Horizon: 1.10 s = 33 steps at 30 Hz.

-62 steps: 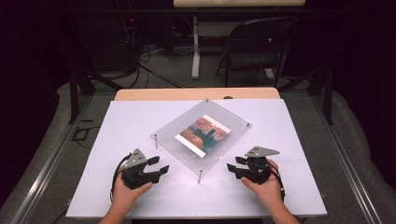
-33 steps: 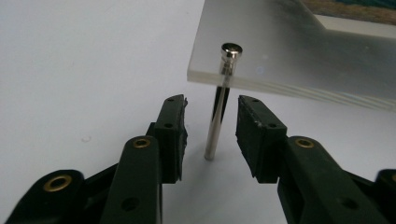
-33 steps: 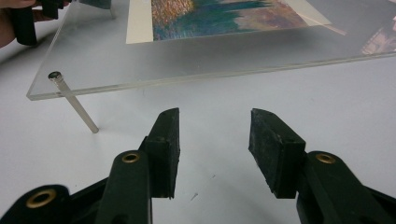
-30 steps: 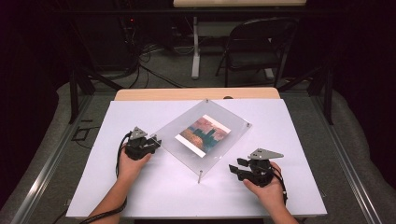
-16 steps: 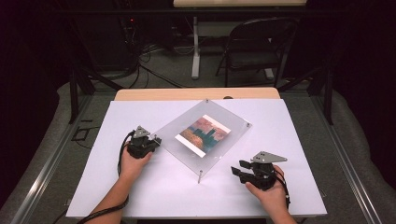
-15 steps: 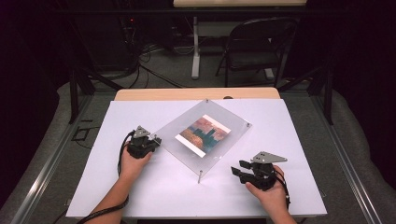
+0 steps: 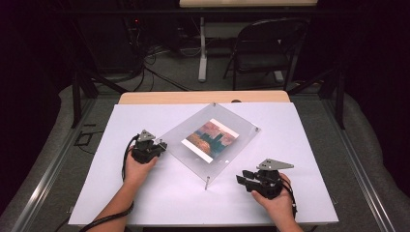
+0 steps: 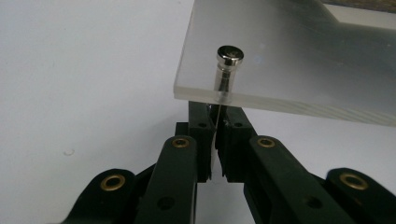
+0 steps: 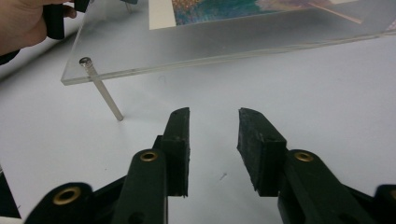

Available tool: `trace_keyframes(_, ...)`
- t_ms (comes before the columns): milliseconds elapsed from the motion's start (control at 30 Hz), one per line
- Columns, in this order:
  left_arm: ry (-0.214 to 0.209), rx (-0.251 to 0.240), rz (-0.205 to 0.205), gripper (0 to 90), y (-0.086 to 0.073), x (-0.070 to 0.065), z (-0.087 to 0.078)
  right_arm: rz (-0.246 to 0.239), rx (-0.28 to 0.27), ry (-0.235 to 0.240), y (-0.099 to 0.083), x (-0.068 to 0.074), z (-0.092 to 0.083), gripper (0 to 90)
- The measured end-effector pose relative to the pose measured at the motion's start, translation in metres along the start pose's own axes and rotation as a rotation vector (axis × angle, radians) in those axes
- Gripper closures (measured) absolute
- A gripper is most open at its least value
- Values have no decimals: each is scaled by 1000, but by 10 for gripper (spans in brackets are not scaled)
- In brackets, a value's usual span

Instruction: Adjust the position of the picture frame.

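Observation:
A clear acrylic panel (image 7: 176, 137) holding a colourful picture (image 7: 211, 139) stands slightly raised on thin metal pins at its corners. My left gripper (image 7: 157, 145) is at the panel's left corner. In the left gripper view its jaws (image 8: 215, 112) are shut on the thin pin (image 8: 223, 84) just under the panel (image 8: 299, 60); the pin's round head sticks up above it. My right gripper (image 7: 240, 179) rests on the table right of the front corner pin (image 7: 207, 183). It is open (image 9: 214, 116) with nothing between its fingers, and that pin (image 9: 103, 93) leans ahead to its left.
A white sheet (image 7: 300, 145) covers the table, with a wooden strip (image 7: 203, 97) bare at the back edge. A folding chair (image 7: 263, 50) and floor cables (image 7: 159, 58) lie beyond the table. The other hand (image 9: 23, 23) appears at the top left of the right gripper view.
My left gripper has moved from the table's front up to the panel's left corner and shut on the pin there. The right gripper has shifted slightly right and nearer the front edge.

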<state>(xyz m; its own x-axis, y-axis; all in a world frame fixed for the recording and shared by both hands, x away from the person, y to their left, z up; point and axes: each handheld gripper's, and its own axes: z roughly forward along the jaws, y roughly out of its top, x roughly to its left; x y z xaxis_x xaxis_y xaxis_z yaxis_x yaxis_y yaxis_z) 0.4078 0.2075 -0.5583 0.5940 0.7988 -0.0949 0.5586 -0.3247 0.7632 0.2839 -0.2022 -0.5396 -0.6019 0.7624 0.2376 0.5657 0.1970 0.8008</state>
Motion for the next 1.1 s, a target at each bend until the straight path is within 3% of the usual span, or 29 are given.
trace_keyframes(167, -29, -20, -4, 846, 6, -4, -12, -2, 16, 53, -1, 7, 4, 682)
trace_keyframes(433, -58, -28, -26, 845, 12, -13, -24, -43, -2, 158, 2, 24, 14, 681)
trace_keyframes(533, -61, -33, -30, 844, 14, -14, -27, -68, 22, 195, 2, 33, 22, 674)
trace_keyframes(600, -60, -33, -34, 844, 15, -15, -28, -70, 20, 205, 3, 34, 24, 674)
trace_keyframes(667, -66, -32, -38, 844, 15, -16, -28, -54, 14, 243, 4, 39, 29, 686)
trace_keyframes(867, -69, -34, -42, 843, 14, -18, -30, -74, 10, 271, 8, 48, 37, 688)
trace_keyframes(1100, -72, -33, -42, 843, 12, -21, -31, -89, 20, 265, 9, 52, 50, 692)
